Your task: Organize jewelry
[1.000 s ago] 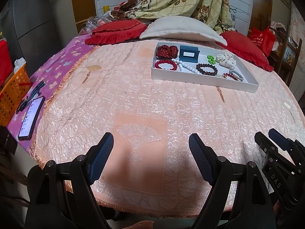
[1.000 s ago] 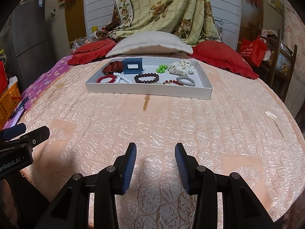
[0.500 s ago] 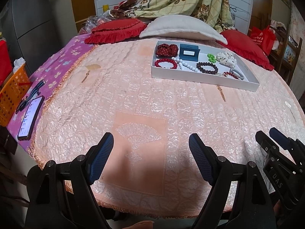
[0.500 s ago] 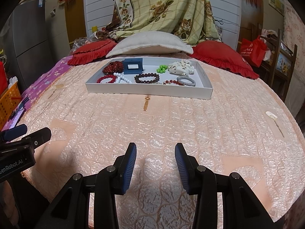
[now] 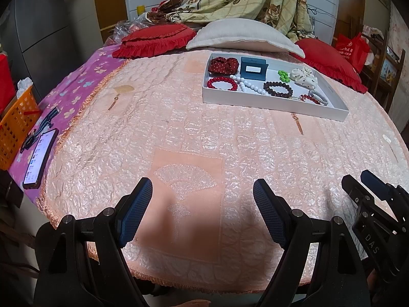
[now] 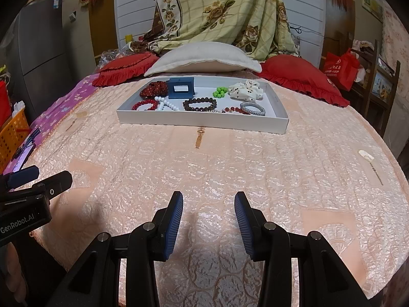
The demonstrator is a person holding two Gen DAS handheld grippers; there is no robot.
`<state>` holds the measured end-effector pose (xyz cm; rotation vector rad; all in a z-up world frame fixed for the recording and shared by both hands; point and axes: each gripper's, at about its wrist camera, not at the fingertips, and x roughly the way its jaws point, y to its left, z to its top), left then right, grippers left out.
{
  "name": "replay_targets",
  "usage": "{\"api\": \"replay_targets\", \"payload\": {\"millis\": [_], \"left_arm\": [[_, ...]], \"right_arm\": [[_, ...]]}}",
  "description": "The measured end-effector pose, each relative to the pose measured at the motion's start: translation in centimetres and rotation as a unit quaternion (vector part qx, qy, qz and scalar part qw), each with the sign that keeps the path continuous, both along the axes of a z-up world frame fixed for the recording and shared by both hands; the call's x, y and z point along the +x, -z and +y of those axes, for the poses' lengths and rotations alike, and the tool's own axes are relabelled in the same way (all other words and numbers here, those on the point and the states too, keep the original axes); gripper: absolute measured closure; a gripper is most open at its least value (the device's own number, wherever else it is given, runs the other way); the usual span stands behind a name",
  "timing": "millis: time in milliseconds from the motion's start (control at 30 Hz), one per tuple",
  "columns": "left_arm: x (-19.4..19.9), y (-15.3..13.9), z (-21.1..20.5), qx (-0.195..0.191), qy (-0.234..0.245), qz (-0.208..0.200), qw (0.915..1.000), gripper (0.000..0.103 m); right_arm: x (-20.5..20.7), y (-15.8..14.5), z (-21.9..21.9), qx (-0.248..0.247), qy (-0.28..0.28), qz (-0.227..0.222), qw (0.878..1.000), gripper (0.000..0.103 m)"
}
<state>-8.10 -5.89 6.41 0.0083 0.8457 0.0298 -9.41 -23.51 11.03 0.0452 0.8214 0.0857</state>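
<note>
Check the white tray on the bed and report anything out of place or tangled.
Nothing is spilled or damaged. Inside the white tray, the white bead strand lies loose, touching the bright red bracelet, and a red bead strand lies against the silver bangle. Both grippers are open, well short of the tray.

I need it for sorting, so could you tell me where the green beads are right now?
The green beads lie at the tray's back, right of the blue box and left of the white scrunchie.

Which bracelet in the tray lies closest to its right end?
The silver bracelet, at the right end of the tray; the red and dark brown ones lie further left.
</note>
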Motion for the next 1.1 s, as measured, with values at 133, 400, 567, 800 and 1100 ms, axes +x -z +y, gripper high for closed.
{"api": "replay_targets", "payload": {"millis": [133,400,567,800,1100], "left_arm": [[-0.05,0.02,-0.02,0.0,0.0,0.0,1.0,0.022],[-0.04,0.05,-0.07,-0.001,0.001,0.0,1.0,0.022],[-0.09,0.09,-0.13,0.001,0.001,-0.001,1.0,0.022],[-0.38,-0.07,-0.28,0.014,-0.001,-0.012,0.9998,0.022],[-0.25,-0.27,0.06,0.013,-0.006,-0.011,0.9998,0.022]], "right_arm": [[-0.02,-0.01,-0.02,0.0,0.0,0.0,1.0,0.063],[-0.06,0.05,0.14,-0.001,-0.001,0.0,1.0,0.063],[-0.1,0.22,0.3,-0.002,-0.002,0.0,1.0,0.063],[-0.08,0.41,0.11,-0.001,0.001,0.005,1.0,0.063],[0.03,0.2,-0.05,-0.014,0.007,0.004,1.0,0.063]]}}
